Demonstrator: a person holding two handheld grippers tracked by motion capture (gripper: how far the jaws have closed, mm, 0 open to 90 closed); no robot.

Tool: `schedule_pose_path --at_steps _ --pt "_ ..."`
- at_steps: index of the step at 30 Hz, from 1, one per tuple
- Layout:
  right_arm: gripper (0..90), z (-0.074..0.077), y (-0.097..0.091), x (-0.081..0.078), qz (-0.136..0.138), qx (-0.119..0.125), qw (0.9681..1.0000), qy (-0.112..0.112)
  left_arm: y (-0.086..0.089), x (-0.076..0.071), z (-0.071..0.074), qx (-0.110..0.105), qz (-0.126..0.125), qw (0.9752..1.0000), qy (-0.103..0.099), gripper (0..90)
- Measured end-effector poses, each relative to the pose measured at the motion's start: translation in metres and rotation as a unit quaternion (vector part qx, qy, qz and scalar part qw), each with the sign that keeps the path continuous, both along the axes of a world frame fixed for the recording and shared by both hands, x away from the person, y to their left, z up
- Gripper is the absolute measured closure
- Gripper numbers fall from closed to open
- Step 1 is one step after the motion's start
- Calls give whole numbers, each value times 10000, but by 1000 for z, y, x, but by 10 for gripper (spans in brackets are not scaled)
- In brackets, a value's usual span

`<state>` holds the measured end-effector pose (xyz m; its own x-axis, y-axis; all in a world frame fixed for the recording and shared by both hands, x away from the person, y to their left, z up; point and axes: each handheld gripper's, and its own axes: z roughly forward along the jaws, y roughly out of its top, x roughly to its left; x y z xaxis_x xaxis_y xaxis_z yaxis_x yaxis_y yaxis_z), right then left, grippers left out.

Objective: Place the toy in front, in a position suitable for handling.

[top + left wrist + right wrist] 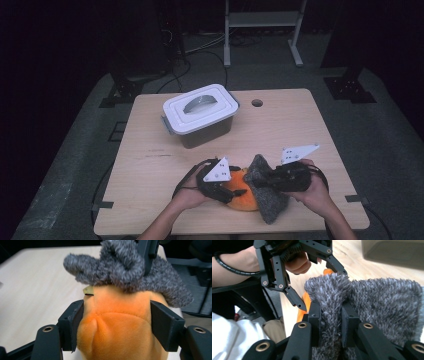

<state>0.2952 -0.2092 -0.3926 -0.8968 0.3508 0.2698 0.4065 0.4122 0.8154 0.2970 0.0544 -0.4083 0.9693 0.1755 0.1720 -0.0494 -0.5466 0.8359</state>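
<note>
Between the 2 pads of the left gripper [117, 325] sits an orange plush toy [120, 325], clamped on both flanks. Just beyond it, the right gripper [329, 322] is pinched tight on a fold of the grey fleece cloth [382, 305] draped over the toy's far side. Both grasps look secured; separating cloth from toy seems to remain. Farther across the surface [300, 130] stands a lidded white container [200, 114].

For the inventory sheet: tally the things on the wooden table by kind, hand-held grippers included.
Hand-held two-jaw grippers: 2, left gripper and right gripper
Orange plush toys: 1
Grey fuzzy cloths: 1
White-lidded plastic storage boxes: 1
Total: 5
</note>
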Motion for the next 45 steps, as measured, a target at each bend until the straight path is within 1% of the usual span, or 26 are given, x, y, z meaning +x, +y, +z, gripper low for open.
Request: schedule_pose_path --at_steps 3,5,8,9,11,12,14,15,16,17,19,20,22,24,26,28,29,31,32,33,35,36,39,41,43,45 --pt "734 -2 2 1 93 14 9999 77 4 2 -4 -60 -196 9997 96 301" --pt "737 -1 0 1 110 20 9999 60 7 1 -5 -53 -328 9994 83 311" --pt "737 2 -12 6 -187 122 9997 -23 9 1 -4 -53 -524 9985 136 304" --pt "736 0 -16 8 -289 110 9995 9 9 1 -4 -67 -515 9984 213 290" --pt "735 -8 -19 11 -313 73 9994 153 7 2 -3 -102 -480 9972 564 212" --pt "736 -12 -18 11 -258 98 9993 234 6 3 -3 -97 -474 9963 704 176" --pt "736 -15 -13 8 -98 130 9994 310 4 5 -4 -36 -467 9932 1064 103" --pt "737 -16 -10 6 4 133 9993 355 2 4 -7 52 -423 9926 1140 97" --pt "739 -18 -5 3 163 124 9990 401 1 4 -8 136 -464 9918 1183 97" --pt "739 -19 -2 1 252 127 9988 413 0 4 -10 238 -543 9911 1192 104" --pt "740 -18 2 -3 363 9 9986 375 2 1 -9 278 -577 9939 903 215" --pt "739 -16 2 -3 336 37 9988 353 3 0 -6 264 -579 9946 817 254" --pt "743 -12 0 -3 264 170 9988 363 5 0 -2 195 -614 9966 515 333" --pt "745 -10 0 -3 243 260 9986 380 7 -1 -1 149 -615 9978 189 364" --pt "747 -8 1 -3 160 169 9994 247 9 -1 -1 157 -609 9980 -87 370" --pt "747 -9 3 -2 127 191 9994 246 11 2 -2 111 -533 9984 -162 356" --pt "747 -10 3 -1 104 202 9995 237 12 3 -2 82 -504 9987 -91 335" --pt "747 -11 4 -1 114 183 9995 243 14 6 -1 54 -340 9993 155 260" --pt "748 -12 5 -2 108 147 9995 239 15 8 1 6 -261 9989 391 218" --pt "748 -12 6 -3 136 116 9996 232 17 11 1 -43 -216 9969 754 168" --pt "747 -14 10 -6 262 122 9993 256 19 14 2 -12 -97 9927 1204 110" --pt "747 -14 12 -8 297 93 9993 222 19 13 2 103 -125 9905 1363 95" --pt "747 -14 15 -9 379 69 9990 216 18 9 -1 372 -150 9895 1387 108" --pt "746 -13 13 -8 412 93 9988 241 19 8 -2 347 -213 9923 1171 222" --pt "745 -9 9 -6 337 139 9992 187 20 7 0 297 -222 9951 913 341" --pt "743 -4 3 -3 236 170 9995 113 21 5 2 175 -314 9975 608 405"
